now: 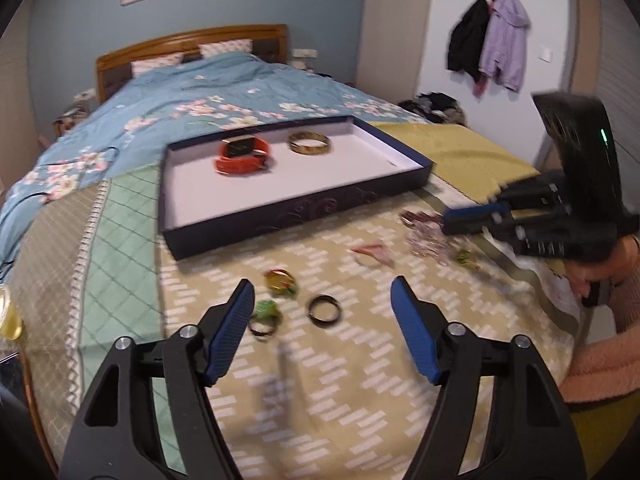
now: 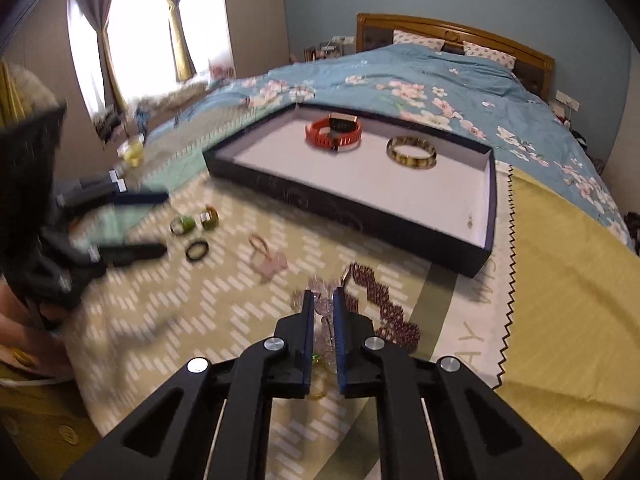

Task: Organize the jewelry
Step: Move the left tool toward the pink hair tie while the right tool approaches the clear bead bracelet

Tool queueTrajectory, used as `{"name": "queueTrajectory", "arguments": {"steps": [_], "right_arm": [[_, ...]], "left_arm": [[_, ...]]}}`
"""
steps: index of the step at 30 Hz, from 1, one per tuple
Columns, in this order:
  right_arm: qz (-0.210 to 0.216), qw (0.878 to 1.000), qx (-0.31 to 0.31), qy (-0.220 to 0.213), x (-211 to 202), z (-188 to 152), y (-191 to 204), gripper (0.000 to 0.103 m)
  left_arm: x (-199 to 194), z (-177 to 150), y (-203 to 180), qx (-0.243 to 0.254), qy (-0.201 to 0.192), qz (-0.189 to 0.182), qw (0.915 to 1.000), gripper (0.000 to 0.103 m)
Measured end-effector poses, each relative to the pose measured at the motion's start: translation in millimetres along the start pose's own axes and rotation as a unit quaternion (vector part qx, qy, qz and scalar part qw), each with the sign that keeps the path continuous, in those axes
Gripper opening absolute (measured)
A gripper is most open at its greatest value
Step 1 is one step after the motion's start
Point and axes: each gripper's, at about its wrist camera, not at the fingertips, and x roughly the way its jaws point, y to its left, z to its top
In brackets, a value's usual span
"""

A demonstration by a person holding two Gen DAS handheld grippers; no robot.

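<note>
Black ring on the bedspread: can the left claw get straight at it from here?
Probably yes. The left claw is open, and the black ring lies flat between its fingertips with bare bedspread around it. The nearest pieces, the green ring and gold ring, sit apart to its left.

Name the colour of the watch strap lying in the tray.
Orange-red strap, clearest in the right wrist view.

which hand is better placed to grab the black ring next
Left. The left gripper hangs open just above the black ring, which lies on the bedspread between its jaws. The right gripper is nearly shut around a pale clear bracelet, well away from the ring.
</note>
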Motion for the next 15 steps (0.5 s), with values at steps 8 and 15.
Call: {"name": "queueTrajectory", "arguments": {"steps": [8,15], "right_arm": [[0.025,0.998,0.029,-0.048,-23,15,-4,0.008],[0.037,0.996,0.038,-0.078,-37,23,-3,0.008]], "left_arm": [[7,-1,3,-0.013,0.015,-0.014,0.9997,0.054],[7,3,19,-0.027,0.017,0.012,0.9994,0.053]]}}
